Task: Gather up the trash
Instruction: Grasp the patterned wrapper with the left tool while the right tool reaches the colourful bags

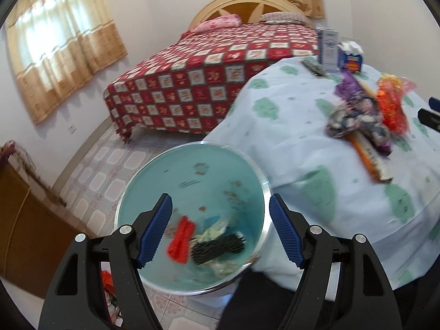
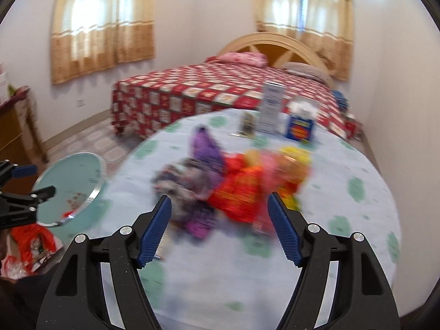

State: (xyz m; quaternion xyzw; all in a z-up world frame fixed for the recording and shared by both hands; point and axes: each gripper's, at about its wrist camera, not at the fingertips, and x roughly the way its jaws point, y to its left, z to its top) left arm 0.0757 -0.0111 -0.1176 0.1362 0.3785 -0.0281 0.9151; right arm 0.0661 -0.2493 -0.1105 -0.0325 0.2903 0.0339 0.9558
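Note:
My left gripper (image 1: pixel 220 220) hangs open over a teal bin (image 1: pixel 264 181) beside the table, with nothing between its fingers. In the bin lie a red wrapper (image 1: pixel 181 242), a black ridged piece (image 1: pixel 217 247) and pale scraps. My right gripper (image 2: pixel 220 220) is open above the table's light blue cloth (image 2: pixel 343 220), just short of a blurred pile of wrappers. The pile holds a purple wrapper (image 2: pixel 205 148), a red-orange wrapper (image 2: pixel 242 192) and a yellow one (image 2: pixel 294 159). In the left wrist view the same pile (image 1: pixel 357 121) lies on an orange tube (image 1: pixel 368 159).
At the table's far edge stand a white carton (image 1: pixel 328 49) and a blue tissue box (image 1: pixel 352 57), with a dark remote (image 1: pixel 313 67) lying beside them. A bed with a red checked cover (image 1: pixel 206 82) fills the back. A wooden cabinet (image 1: pixel 24 220) stands left. A red bag (image 2: pixel 33 242) lies on the floor by the bin.

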